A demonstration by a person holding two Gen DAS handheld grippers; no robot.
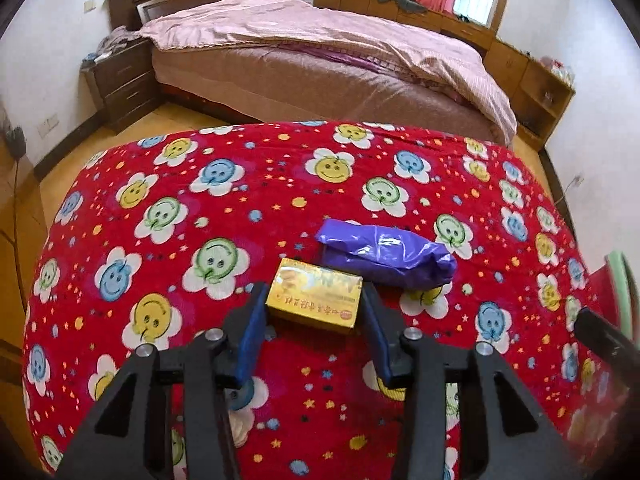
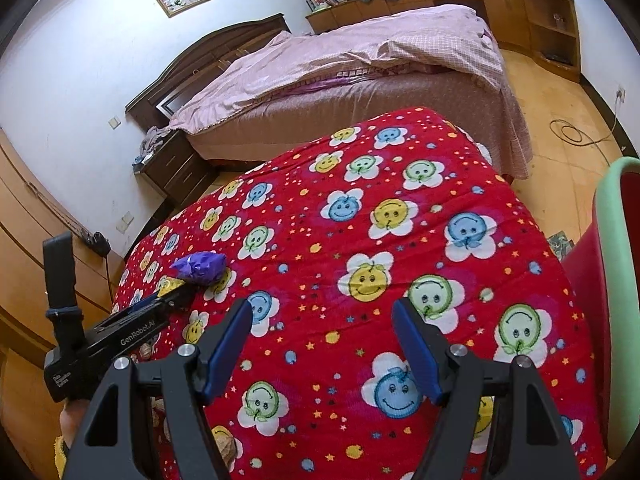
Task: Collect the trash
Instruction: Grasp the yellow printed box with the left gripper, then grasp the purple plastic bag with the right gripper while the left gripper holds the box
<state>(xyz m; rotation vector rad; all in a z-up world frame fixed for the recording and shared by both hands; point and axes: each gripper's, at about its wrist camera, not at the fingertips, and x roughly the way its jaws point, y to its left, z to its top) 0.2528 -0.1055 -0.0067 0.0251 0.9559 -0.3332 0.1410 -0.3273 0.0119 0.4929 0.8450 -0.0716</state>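
Small gold cardboard box (image 1: 315, 295) with red print sits on my red smiley-flower cloth (image 1: 240, 216), crumpled purple plastic bag (image 1: 386, 255) just behind. Left gripper (image 1: 314, 300) low, fingers bracketing the box; contact unclear. Right gripper (image 2: 322, 312) hovers wide open, empty.

Red smiley-flower cloth (image 1: 200, 208) covering the table; behind it, bed (image 1: 304, 64) with pink quilt (image 2: 360, 52), dark nightstand (image 1: 120, 76)

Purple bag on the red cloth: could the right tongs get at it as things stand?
Probably not directly. The purple bag lies far to the left of the open right tongs, and the left tongs, closed around the gold box, sit across that path. The cloth ahead is otherwise free.
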